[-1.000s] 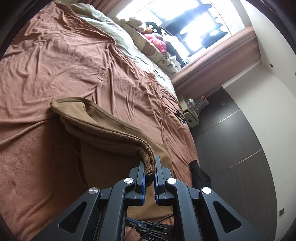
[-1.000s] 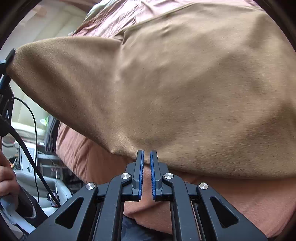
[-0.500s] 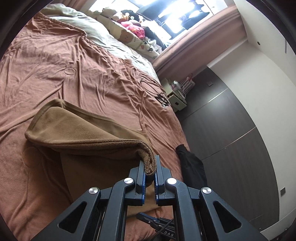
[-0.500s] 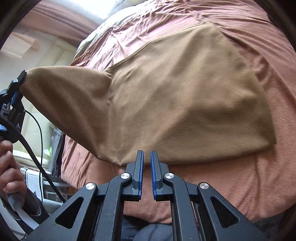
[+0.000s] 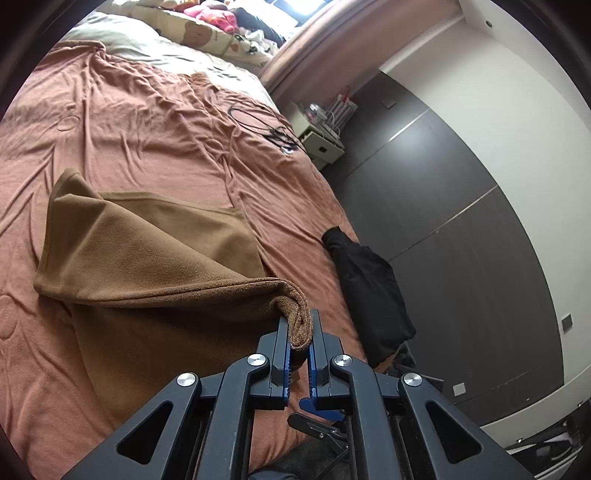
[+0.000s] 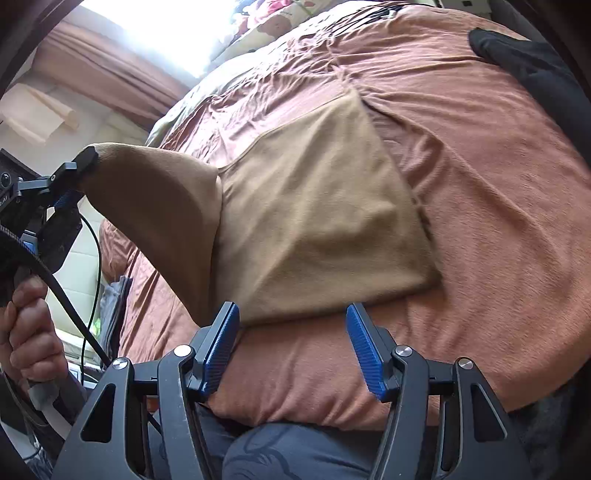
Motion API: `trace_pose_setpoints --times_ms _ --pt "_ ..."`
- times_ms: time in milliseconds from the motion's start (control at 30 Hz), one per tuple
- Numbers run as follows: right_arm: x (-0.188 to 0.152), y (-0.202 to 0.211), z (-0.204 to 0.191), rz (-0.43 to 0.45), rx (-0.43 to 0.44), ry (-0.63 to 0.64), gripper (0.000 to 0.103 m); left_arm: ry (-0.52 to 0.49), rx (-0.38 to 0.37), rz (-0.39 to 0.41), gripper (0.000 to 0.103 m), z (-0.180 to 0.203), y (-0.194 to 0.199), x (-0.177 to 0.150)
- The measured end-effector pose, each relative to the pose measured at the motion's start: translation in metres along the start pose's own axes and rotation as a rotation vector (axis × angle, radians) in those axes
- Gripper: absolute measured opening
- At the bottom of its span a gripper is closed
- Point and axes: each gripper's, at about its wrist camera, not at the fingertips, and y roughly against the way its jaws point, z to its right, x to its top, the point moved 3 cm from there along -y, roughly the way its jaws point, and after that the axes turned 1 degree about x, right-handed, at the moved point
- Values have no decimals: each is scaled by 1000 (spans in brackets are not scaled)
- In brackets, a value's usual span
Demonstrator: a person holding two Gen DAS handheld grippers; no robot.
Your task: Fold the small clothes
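A tan brown cloth [image 5: 155,258] lies partly folded on the rust-coloured bedspread [image 5: 147,122]. My left gripper [image 5: 299,328] is shut on one thick corner of it and holds that corner up off the bed. In the right wrist view the same cloth [image 6: 325,221] lies flat on the right while its left corner rises to the left gripper [image 6: 79,166], held by a hand [image 6: 26,325]. My right gripper [image 6: 291,325] is at the cloth's near edge, its jaws opening, with nothing pressed between the blue pads.
A black garment [image 5: 369,288] lies at the bed's edge beside dark wardrobe doors [image 5: 461,229]. Black cables [image 5: 269,129] lie farther up the bedspread, and pillows and soft toys [image 5: 207,22] sit at the head. A small bedside cabinet [image 5: 321,140] stands by the wall.
The right gripper has let go of the cloth's edge and its jaws have spread apart. That side now lies flat on the bed. Both grippers have drawn back; the left still holds its corner.
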Motion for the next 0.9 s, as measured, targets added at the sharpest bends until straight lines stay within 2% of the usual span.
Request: trace_pose_setpoints --times_ms 167,400,467,533,633,700,900 --pt "-10 21 13 16 -24 -27 59 -34 -17 -73 7 14 -35 -13" --pt "-21 39 27 30 -54 -80 59 -76 6 -164 8 21 -79 -35" --pt "-23 42 28 29 -56 -91 59 -113 33 -211 14 20 -90 -41" --pt "-24 43 29 23 -57 -94 59 -97 14 -242 40 15 -93 -43" --pt "-23 39 27 14 -64 -84 59 -77 22 -197 68 3 -76 -41" --pt "-22 34 24 6 -65 -74 59 -66 38 -163 71 -7 -62 -37" --pt "-14 21 21 -1 -85 -43 59 -43 140 -116 71 -48 -27 -33"
